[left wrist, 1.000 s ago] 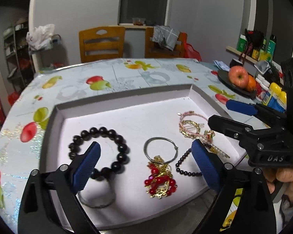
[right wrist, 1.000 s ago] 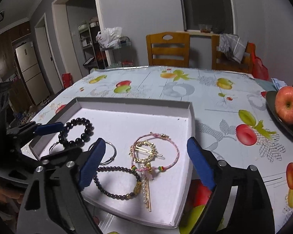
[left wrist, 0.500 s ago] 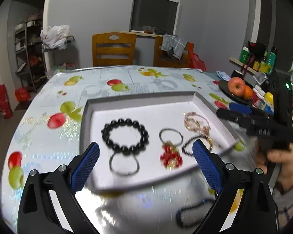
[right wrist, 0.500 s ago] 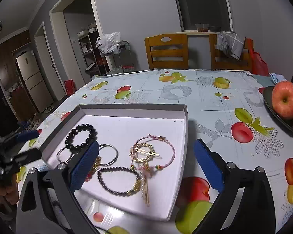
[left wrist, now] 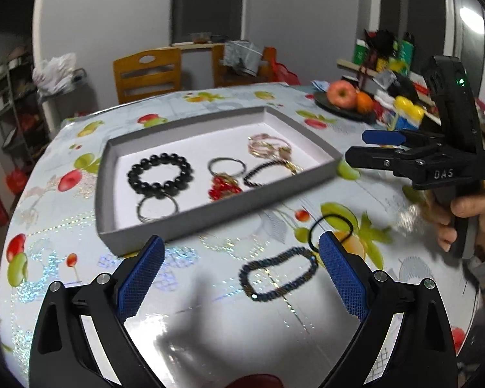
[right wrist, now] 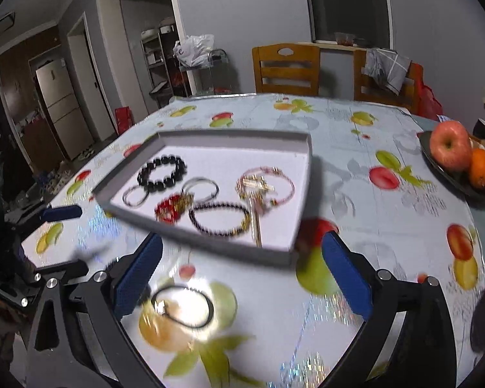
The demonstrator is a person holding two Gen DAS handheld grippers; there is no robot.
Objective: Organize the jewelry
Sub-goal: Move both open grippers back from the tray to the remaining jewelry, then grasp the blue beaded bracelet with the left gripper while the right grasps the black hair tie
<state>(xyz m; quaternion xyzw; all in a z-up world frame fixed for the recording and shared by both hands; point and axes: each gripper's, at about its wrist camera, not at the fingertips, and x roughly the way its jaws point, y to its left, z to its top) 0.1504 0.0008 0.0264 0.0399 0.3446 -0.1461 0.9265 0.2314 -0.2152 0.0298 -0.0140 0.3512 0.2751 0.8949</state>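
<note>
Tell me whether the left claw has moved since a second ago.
Yes. The left claw has pulled back from the grey tray: it was over the jewelry inside, now it is short of the tray's near wall, above a dark bracelet.

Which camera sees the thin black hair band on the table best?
The right wrist view: the black hair band lies close and whole between the open fingers, though slightly blurred. The left wrist view shows it smaller, with its near edge hidden behind a blue finger pad.

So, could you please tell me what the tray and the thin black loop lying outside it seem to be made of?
The tray looks like grey cardboard with a matte white inside: thin folded walls, no shine. The thin black loop looks like an elastic hair band, smooth and dull, with no beads; blur leaves that uncertain.
</note>
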